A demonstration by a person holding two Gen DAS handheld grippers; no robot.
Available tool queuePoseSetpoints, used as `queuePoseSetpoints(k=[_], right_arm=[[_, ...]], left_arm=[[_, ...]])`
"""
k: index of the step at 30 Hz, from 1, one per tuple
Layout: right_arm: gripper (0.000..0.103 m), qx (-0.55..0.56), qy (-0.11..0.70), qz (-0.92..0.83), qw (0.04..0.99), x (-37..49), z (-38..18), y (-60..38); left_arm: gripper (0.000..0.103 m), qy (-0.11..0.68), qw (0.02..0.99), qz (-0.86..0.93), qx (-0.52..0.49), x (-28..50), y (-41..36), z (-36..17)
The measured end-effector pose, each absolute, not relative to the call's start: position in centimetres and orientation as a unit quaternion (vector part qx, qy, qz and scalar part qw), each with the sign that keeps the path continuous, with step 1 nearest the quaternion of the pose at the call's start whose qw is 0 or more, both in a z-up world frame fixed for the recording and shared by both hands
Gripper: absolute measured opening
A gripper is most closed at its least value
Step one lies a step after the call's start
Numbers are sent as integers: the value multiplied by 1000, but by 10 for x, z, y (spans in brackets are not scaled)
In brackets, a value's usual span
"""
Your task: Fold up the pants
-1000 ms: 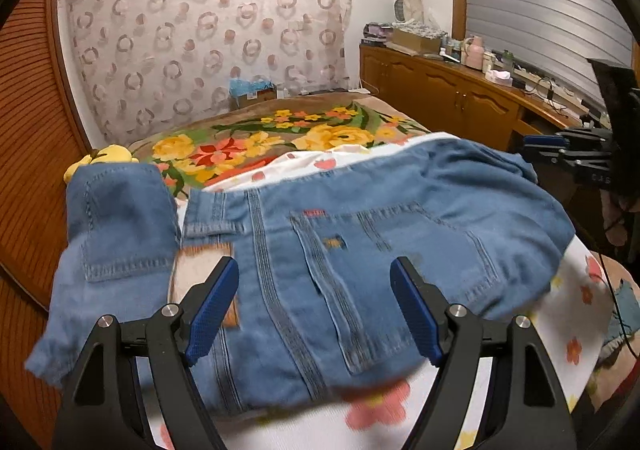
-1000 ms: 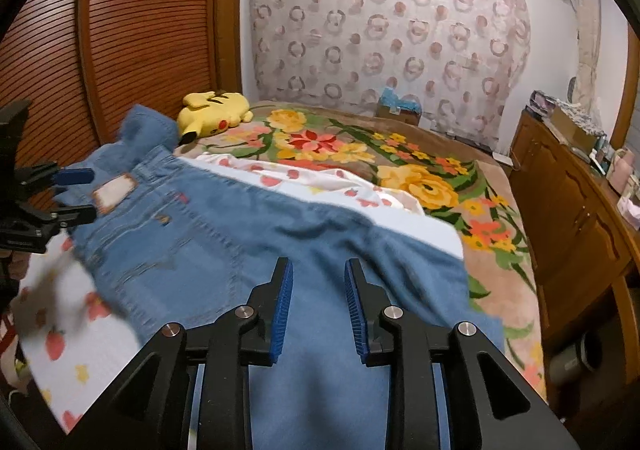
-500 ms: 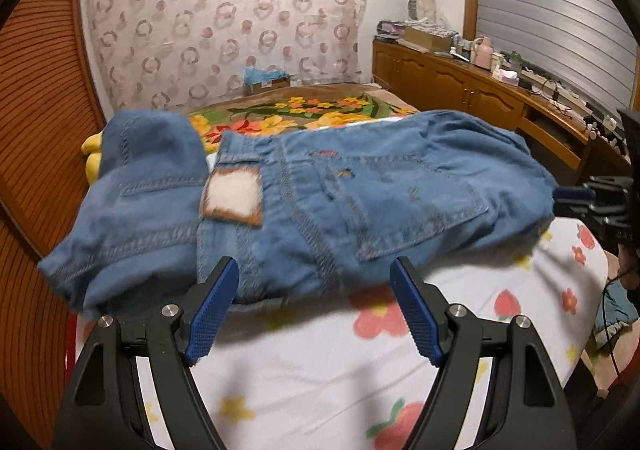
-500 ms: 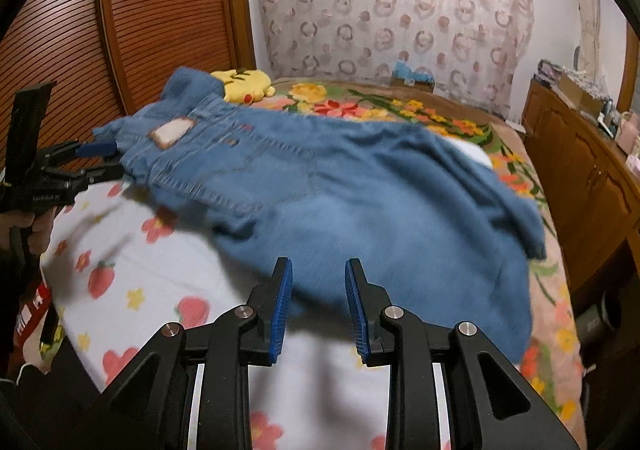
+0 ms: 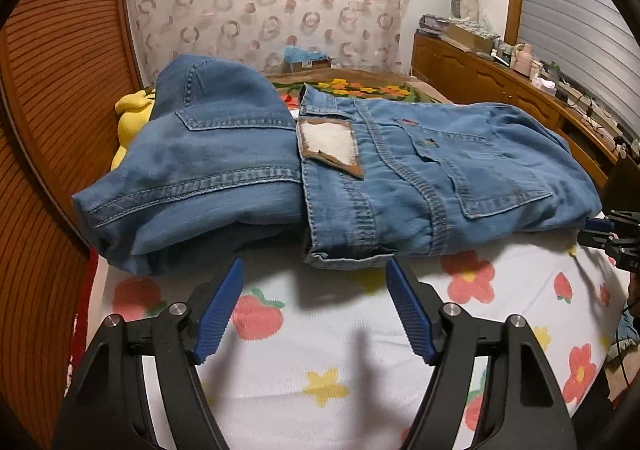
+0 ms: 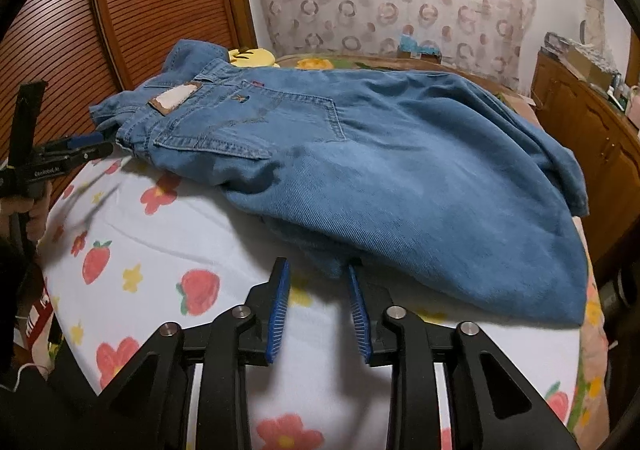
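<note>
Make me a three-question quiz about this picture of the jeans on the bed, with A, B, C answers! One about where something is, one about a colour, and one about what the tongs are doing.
1. Where is the yellow plush toy?
A. Behind the jeans, near the wooden door
B. On top of the jeans
C. On the dresser

2. What colour are the pads on the tongs?
A. Red
B. Blue
C. Green

3. What is the left tongs doing?
A. Pinching the jeans
B. Holding the toy
C. Open, holding nothing

Answers:
1 A, only its yellow edge peeks out behind the folded denim beside the door.
2 B, the ribbed pads are bright blue against black arms.
3 C, only the flowered blanket shows between its spread pads.
</note>
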State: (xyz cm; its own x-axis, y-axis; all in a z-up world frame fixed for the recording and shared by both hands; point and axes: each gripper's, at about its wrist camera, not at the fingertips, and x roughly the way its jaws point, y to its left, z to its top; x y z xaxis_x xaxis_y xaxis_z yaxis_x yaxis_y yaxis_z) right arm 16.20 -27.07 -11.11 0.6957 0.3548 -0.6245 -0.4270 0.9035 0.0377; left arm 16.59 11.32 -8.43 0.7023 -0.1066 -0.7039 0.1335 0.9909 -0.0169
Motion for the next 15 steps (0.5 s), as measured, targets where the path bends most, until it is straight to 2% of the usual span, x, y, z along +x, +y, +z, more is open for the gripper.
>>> queuePoseSetpoints(k=[8,11,13,14,15], right_arm=[[33,-72,351,181,916,184,-115,-267],[33,-83,350,178,916,188,-115,-259],[23,-87,345,184,916,188,-115,-257],[13,-91,344,189,915,187,-115,-256],[10,-99,340,191,915,184,-114,-256]], left_arm=[[70,394,916,-79,-1,185,111,-95],[55,391,916,-87,1,189,107,-93],[41,390,916,-94,0,189,104,-91],[40,389,916,-94,3,188,102,-90],[37,386,918,-93,9,187,100,-89]])
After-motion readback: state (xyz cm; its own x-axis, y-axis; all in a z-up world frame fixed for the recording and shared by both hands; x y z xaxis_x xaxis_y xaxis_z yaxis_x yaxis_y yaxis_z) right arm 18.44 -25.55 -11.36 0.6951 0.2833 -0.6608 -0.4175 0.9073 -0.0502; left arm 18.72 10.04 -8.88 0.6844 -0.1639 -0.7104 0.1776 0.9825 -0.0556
